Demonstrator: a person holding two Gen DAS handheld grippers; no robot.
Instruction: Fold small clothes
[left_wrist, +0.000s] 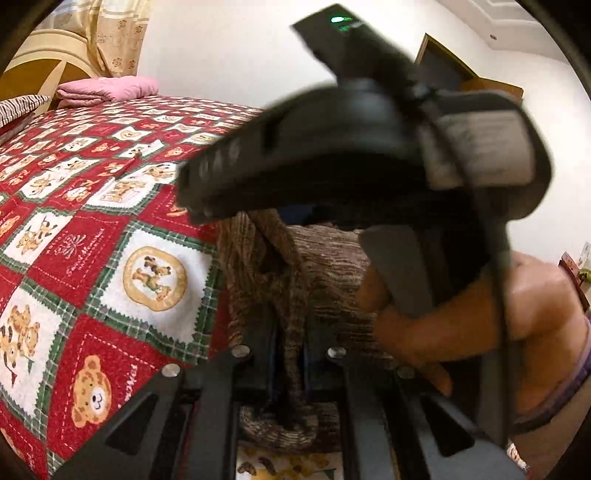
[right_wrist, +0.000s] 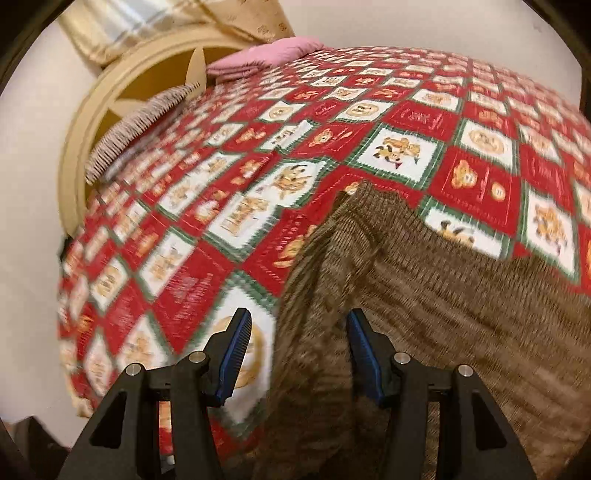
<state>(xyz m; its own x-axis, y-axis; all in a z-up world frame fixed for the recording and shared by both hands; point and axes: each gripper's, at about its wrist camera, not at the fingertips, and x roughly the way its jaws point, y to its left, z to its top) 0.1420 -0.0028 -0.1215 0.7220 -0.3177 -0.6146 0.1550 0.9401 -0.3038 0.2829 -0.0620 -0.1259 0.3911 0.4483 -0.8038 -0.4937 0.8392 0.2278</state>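
Observation:
A brown knitted garment (right_wrist: 424, 280) lies on a bed with a red, white and green teddy-bear quilt (right_wrist: 258, 177). My right gripper (right_wrist: 299, 332) is open above the garment's left edge, its blue pads either side of a raised fold. In the left wrist view my left gripper (left_wrist: 291, 354) is shut on a bunched strip of the brown garment (left_wrist: 291, 295), lifted off the quilt (left_wrist: 92, 240). The right gripper's black body (left_wrist: 351, 147) and the hand holding it fill the upper right of that view and hide much of the garment.
A folded pink cloth (left_wrist: 107, 88) and a striped pillow (right_wrist: 140, 125) lie at the head of the bed by a cream headboard (right_wrist: 110, 92). A patterned curtain (left_wrist: 118, 33) hangs behind. The bed's left edge drops off near the wall.

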